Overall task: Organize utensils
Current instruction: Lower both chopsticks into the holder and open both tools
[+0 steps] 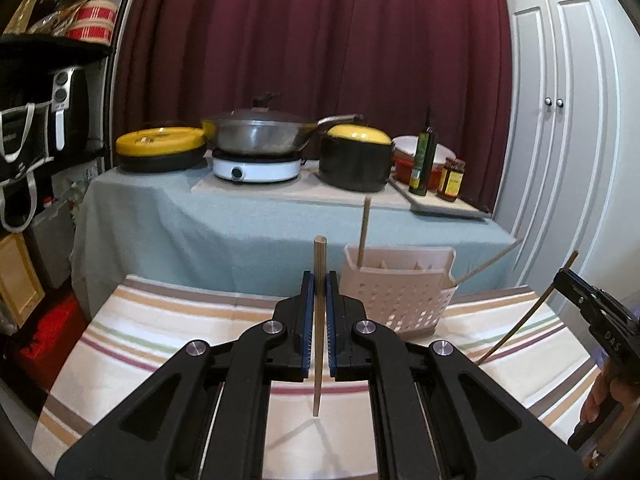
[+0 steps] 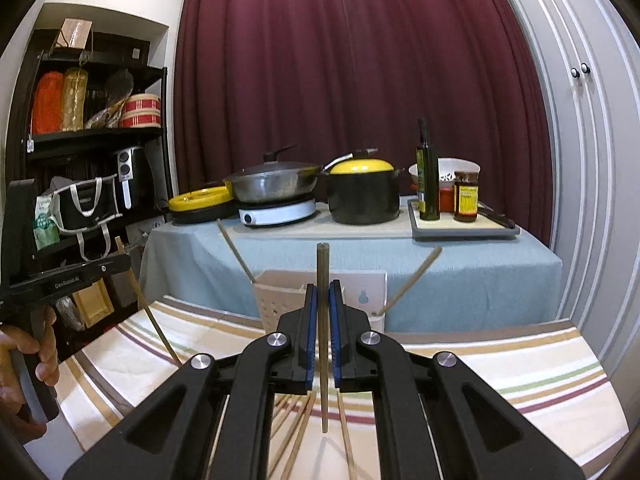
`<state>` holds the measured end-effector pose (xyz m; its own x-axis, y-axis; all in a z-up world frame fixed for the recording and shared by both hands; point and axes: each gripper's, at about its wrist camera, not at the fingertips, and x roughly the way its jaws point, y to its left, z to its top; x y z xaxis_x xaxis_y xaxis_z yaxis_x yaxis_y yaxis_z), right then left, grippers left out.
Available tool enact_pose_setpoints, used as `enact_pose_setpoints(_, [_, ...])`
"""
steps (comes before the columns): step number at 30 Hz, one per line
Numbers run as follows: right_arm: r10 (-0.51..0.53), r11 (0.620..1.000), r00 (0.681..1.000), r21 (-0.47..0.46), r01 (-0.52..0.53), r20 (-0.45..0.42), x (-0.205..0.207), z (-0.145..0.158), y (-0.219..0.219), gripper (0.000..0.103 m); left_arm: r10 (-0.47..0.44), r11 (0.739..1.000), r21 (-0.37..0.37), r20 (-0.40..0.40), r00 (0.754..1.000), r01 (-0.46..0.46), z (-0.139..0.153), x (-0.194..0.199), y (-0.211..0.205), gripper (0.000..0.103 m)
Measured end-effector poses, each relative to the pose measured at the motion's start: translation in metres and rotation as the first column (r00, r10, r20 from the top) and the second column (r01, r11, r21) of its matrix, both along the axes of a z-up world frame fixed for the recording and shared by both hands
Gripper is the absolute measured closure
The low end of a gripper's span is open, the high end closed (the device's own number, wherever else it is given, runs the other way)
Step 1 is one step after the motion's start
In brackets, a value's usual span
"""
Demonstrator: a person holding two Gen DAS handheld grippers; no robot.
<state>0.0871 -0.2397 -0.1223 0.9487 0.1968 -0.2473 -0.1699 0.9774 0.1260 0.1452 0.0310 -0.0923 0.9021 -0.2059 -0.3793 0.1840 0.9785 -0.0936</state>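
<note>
A striped cloth (image 1: 168,344) covers the near bench across the lower half of both views. Behind it stands a second bench under a blue-grey cloth (image 1: 224,228), with a maroon curtain (image 1: 320,40) at the back, white cupboard doors (image 1: 560,120) on the right and a dark shelf (image 2: 100,132) on the left.

On the far bench sit a wok (image 1: 260,136) on a white hotplate (image 1: 256,166), a black pot with a yellow lid (image 1: 356,160), an oil bottle (image 1: 424,160) and jars (image 1: 452,180).

A pale perforated caddy (image 1: 400,292) stands at the far edge of the striped cloth, centre right in the left view. Two chopsticks lean out of it, one (image 1: 364,228) nearly upright, one (image 1: 492,258) slanting right.

The left tongs (image 1: 320,280) are narrowed on a wooden chopstick (image 1: 319,320), held upright with its tip above the cloth. The right tongs (image 2: 323,292) likewise pinch a darker stick (image 2: 323,344) upright. More loose chopsticks (image 2: 298,436) lie on the cloth under the right tongs, at the bottom centre of that view. A hand (image 2: 24,364) grips the left handle.
</note>
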Motion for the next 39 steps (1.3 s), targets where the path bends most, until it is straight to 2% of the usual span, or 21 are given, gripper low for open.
enact_pose_setpoints(6, [-0.002,1.000,0.998,0.014,0.001,0.061,0.010,0.030,-0.008,0.096,-0.047,0.999,-0.012,0.075,0.996,0.048,0.034,0.005,-0.014,0.097])
enact_pose_setpoints(13, [-0.015,1.000,0.987,-0.013,0.017,0.161,0.025,0.071,-0.016,0.096,-0.084,0.996,-0.009,0.163,0.983,0.086,0.075,0.021,-0.035,0.097])
enact_pose_setpoints(19, [-0.019,1.000,0.978,-0.019,0.024,0.209,0.044,0.090,-0.020,0.096,-0.090,0.995,-0.023,0.229,0.969,0.097,0.105,0.040,-0.048,0.097])
enact_pose_setpoints(24, [-0.021,0.999,0.975,-0.020,0.026,0.220,0.064,0.094,-0.022,0.096,-0.085,0.995,-0.018,0.267,0.960,0.093,0.118,0.062,-0.062,0.097])
enact_pose_setpoints(30, [-0.025,1.000,0.981,-0.013,0.029,0.192,0.088,0.083,-0.025,0.096,-0.075,0.997,0.002,0.257,0.963,0.077,0.111,0.093,-0.077,0.097])
enact_pose_setpoints(39, [-0.021,1.000,0.992,0.003,0.021,0.123,0.118,0.048,-0.027,0.096,-0.071,0.997,-0.001,0.172,0.983,0.072,0.061,0.134,-0.082,0.097])
